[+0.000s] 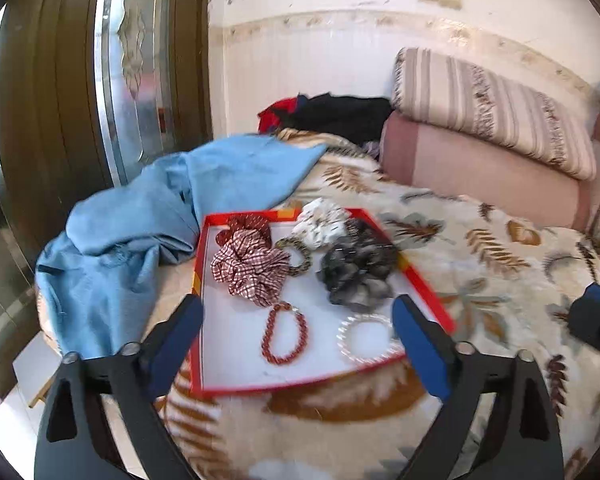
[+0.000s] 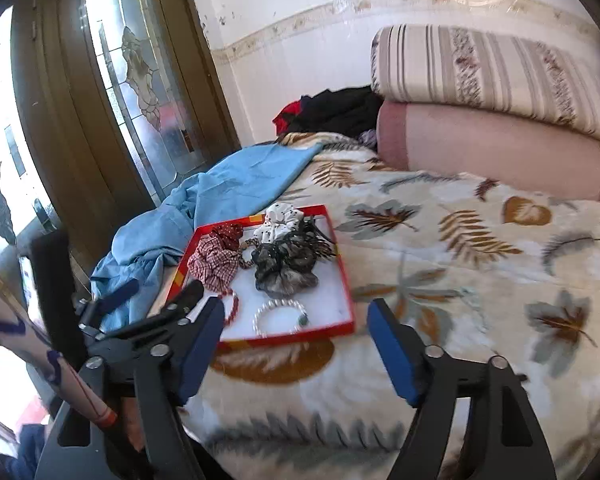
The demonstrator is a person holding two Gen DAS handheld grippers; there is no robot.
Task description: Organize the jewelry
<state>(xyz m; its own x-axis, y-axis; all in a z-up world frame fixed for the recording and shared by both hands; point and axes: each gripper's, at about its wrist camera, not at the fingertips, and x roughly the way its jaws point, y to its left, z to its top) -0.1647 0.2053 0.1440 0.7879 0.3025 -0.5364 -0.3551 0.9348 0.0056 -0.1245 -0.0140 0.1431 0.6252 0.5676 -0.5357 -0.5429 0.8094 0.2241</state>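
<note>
A red-rimmed shallow box (image 1: 428, 288) (image 2: 342, 280) with a white floor lies on the leaf-print blanket. In it are a red checked scrunchie (image 1: 252, 268) (image 2: 214, 262), a dark grey scrunchie (image 1: 358, 272) (image 2: 284, 266), a white dotted scrunchie (image 1: 322, 222) (image 2: 278, 220), a leopard hair tie (image 1: 298, 254), a red bead bracelet (image 1: 284, 334) (image 2: 233, 309) and a clear pearl bracelet (image 1: 366, 338) (image 2: 278, 316). My left gripper (image 1: 298, 320) is open and empty, hovering over the box's near end. My right gripper (image 2: 296, 324) is open and empty, near the box's front right corner; the left gripper shows at its left (image 2: 156, 300).
A crumpled blue cloth (image 1: 140, 232) (image 2: 204, 200) lies left of the box at the bed's edge. Pink and striped cushions (image 1: 492, 136) (image 2: 496, 112) and dark clothes (image 1: 340, 114) sit at the back wall. A wooden glass door (image 1: 100, 80) stands left.
</note>
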